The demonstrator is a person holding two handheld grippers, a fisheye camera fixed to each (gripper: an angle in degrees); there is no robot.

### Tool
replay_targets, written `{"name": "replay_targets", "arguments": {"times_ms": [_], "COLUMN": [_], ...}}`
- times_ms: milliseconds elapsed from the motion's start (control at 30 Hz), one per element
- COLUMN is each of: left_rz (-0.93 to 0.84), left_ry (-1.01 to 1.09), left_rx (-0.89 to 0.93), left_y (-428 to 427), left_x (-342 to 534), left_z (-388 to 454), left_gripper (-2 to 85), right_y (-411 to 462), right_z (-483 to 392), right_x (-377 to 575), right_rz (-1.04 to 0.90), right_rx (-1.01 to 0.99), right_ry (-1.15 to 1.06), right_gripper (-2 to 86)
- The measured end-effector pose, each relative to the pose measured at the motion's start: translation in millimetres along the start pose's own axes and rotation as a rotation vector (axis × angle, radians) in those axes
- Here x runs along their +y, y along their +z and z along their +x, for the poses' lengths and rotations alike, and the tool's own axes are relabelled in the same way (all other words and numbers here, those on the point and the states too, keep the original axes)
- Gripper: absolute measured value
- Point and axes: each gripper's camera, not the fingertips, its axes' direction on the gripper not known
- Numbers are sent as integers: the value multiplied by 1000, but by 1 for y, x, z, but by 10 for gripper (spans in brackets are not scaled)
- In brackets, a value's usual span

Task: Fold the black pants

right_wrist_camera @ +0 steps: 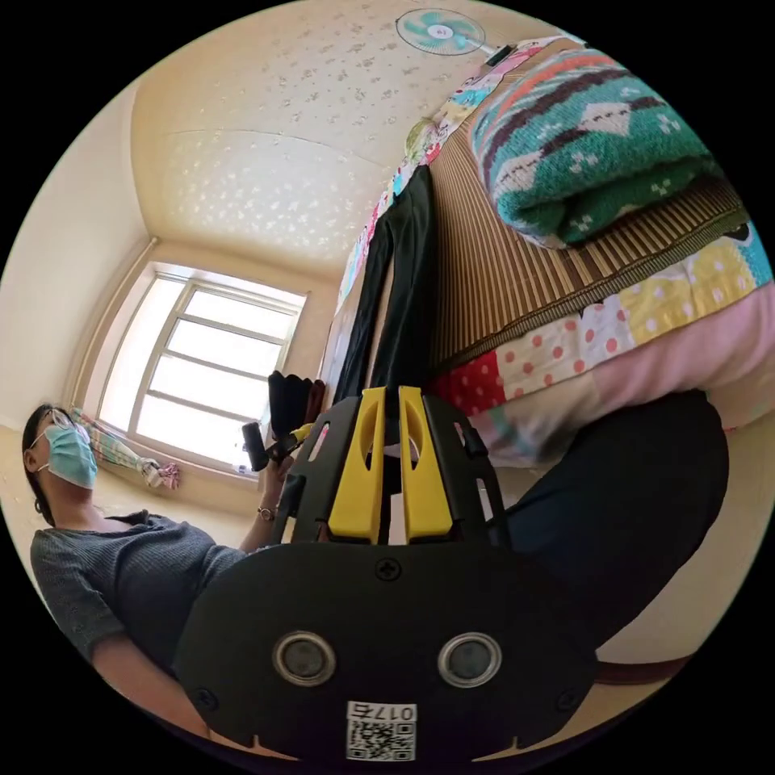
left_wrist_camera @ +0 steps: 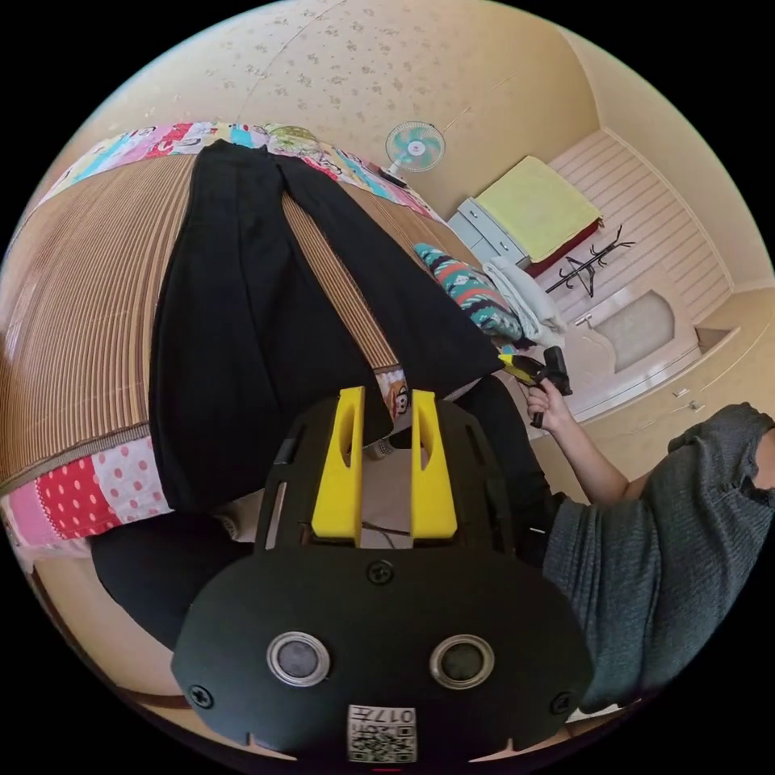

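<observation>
Nearest in the left gripper view, the left gripper [left_wrist_camera: 386, 400] hung at the near edge of the bed [left_wrist_camera: 77, 492], its yellow jaws standing apart with nothing between them. Just beyond its tips lay the waist end of the black pants [left_wrist_camera: 242, 323], spread flat on the bamboo mat [left_wrist_camera: 81, 299]. Their long axis ran straight away from the person, both legs reaching toward the far edge and parted by a strip of mat. The right gripper [right_wrist_camera: 386, 404], jaws slightly parted and empty, sat off the waistband's right corner. Either tool looked about equally near the waistband. Farther right rested a folded patterned blanket [right_wrist_camera: 597, 137], and beyond it a fan [left_wrist_camera: 414, 147].
</observation>
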Motion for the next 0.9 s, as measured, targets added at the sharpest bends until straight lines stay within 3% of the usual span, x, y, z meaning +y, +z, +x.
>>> {"name": "replay_targets", "arguments": {"times_ms": [167,300,567,700,800,900], "left_rz": [-158,-63,-81,70,-28,-104], "left_ry": [-222,-356,-324,-225,-130,-188], "left_rx": [-213,-63,50,235,407,598], "left_y": [48,48,27,-3,16,46], "left_x": [-32,-12,33,16,-29,-69], "left_z": [-56,-80,-45,-1,20,10], "left_gripper": [75,3,4,59,72,122], "right_y": [-13,-26,-54,-22,34,92], "right_z": [-7,-17,-61,-103,-126,-137], "right_x": [-6,1,10,-2,-9,-11], "right_rz": [-28,6,-63,-237,-416,-557], "right_rx": [17,-54,-78,-93,-114,-116], "right_ry": [-24,-110,-296,-395,-450,-471], "right_gripper": [32,32,31,31,31,32]}}
